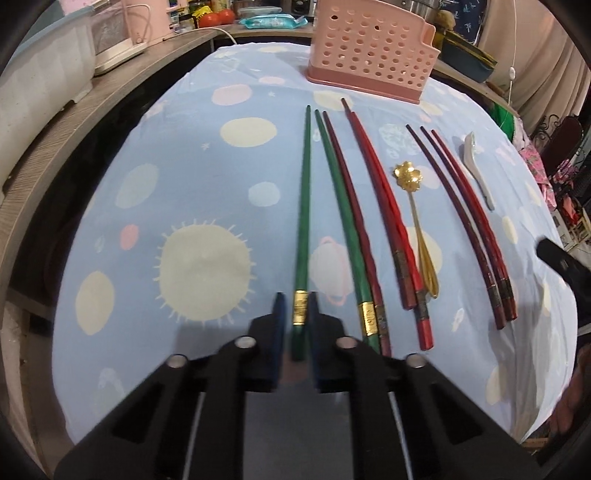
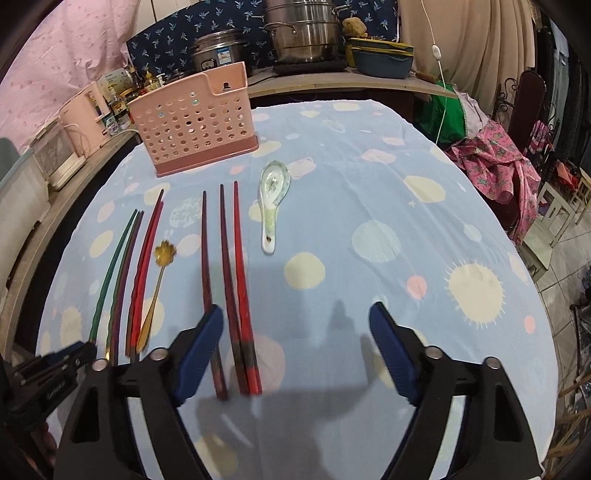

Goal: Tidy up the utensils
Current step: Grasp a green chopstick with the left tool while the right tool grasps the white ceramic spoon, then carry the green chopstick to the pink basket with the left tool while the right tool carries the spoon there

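Several chopsticks lie side by side on the blue patterned tablecloth [image 1: 184,166]. My left gripper [image 1: 295,301] has its jaws close around the gold-banded end of a green chopstick [image 1: 303,206]; a narrow gap shows on each side. A second green chopstick [image 1: 341,221], dark red and red ones [image 1: 384,206], a gold flower spoon [image 1: 408,173] and a white ceramic spoon [image 2: 271,199] lie to the right. The pink perforated utensil holder [image 1: 369,51] stands at the back. My right gripper [image 2: 295,317] is open and empty above the cloth, beside three dark red chopsticks [image 2: 236,277].
A wooden counter [image 1: 74,122] curves round the table's left with pink and white appliances [image 1: 118,33]. Steel pots [image 2: 303,33] and a blue dish [image 2: 384,59] stand on the shelf behind. Pink cloth [image 2: 495,162] hangs at the right. The left gripper shows in the right wrist view [image 2: 79,352].
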